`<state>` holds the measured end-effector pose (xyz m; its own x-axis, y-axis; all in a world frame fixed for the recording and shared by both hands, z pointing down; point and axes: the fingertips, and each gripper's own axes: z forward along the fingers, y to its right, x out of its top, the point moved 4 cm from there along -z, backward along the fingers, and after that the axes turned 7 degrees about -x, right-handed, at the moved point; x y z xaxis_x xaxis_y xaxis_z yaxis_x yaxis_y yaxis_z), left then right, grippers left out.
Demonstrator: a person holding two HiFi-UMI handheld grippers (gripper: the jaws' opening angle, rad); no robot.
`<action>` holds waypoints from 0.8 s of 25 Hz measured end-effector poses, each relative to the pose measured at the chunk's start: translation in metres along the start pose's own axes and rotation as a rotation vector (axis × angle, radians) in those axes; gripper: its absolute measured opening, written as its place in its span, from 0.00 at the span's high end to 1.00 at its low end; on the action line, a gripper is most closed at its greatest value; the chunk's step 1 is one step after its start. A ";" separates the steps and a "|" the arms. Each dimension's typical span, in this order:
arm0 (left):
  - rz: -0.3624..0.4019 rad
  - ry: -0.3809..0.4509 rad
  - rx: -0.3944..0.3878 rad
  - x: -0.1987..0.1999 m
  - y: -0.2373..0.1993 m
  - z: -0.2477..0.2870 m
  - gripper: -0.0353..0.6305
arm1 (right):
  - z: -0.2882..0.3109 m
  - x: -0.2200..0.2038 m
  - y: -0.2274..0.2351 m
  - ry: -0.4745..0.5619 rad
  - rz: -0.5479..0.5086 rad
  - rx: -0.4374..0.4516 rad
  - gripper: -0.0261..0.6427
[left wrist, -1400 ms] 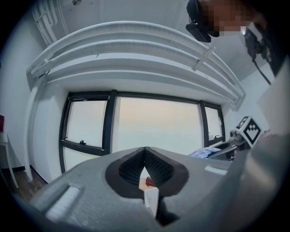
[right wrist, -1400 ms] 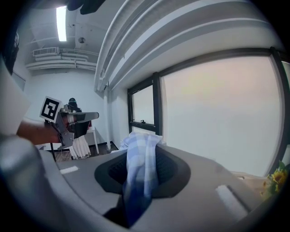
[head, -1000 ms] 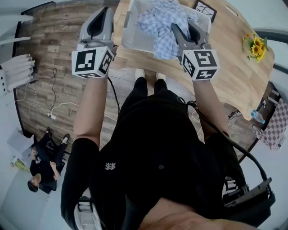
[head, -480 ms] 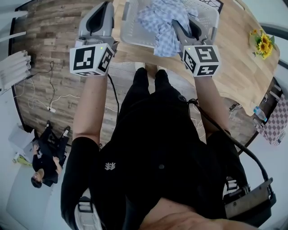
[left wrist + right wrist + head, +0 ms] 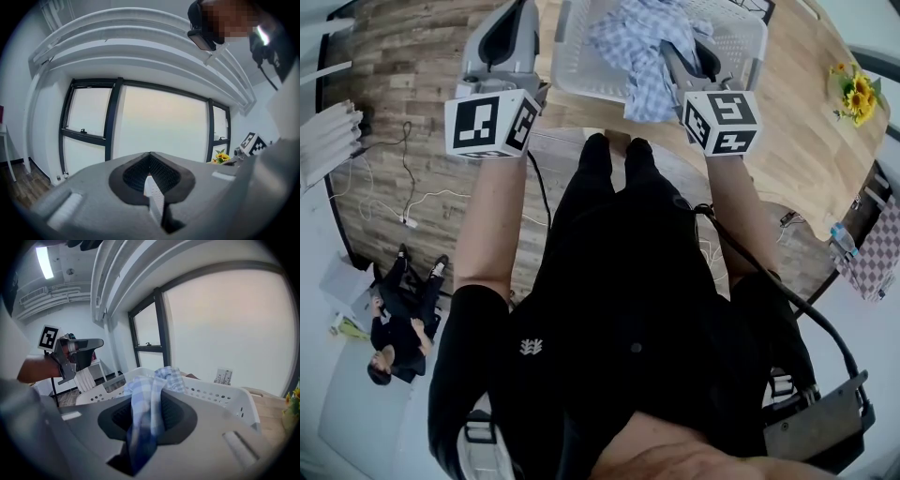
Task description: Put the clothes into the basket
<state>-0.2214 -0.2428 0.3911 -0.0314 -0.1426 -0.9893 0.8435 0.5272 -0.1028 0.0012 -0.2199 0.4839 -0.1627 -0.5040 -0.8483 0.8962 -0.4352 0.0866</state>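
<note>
Holding blue checked garment [image 5: 637,47] at the white laundry basket [image 5: 741,42]: right gripper [image 5: 675,58] clamped on it, tail hanging by near rim. Left gripper [image 5: 508,28] closed, empty, beside basket. Placing step; next likely push further in, open jaws.

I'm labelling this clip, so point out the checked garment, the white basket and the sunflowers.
checked garment [image 5: 639,47]: head view, the bunched fabric over the basket.
white basket [image 5: 581,66]: head view, its perforated left wall.
sunflowers [image 5: 861,91]: head view, the yellow blooms.
</note>
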 end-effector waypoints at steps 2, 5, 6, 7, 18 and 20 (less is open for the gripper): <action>-0.006 -0.002 0.003 -0.002 -0.003 0.000 0.95 | 0.003 0.000 0.000 -0.012 0.009 0.005 0.82; -0.011 -0.006 0.007 -0.005 -0.007 -0.003 0.95 | 0.007 0.000 0.000 -0.023 0.003 0.003 0.81; -0.013 -0.007 0.008 -0.006 -0.008 -0.003 0.95 | 0.008 0.000 0.001 -0.026 0.002 0.003 0.81; -0.014 -0.009 0.009 -0.007 -0.009 -0.003 0.95 | 0.010 -0.001 0.002 -0.029 0.002 0.003 0.81; -0.017 -0.006 0.011 -0.004 -0.017 0.002 0.95 | 0.020 -0.001 0.002 -0.068 -0.041 0.000 0.80; -0.017 -0.005 0.011 -0.004 -0.018 0.003 0.95 | 0.022 -0.002 0.003 -0.077 -0.044 0.001 0.79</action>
<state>-0.2347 -0.2542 0.3967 -0.0428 -0.1556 -0.9869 0.8485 0.5158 -0.1182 -0.0049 -0.2361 0.4975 -0.2334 -0.5403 -0.8085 0.8870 -0.4589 0.0507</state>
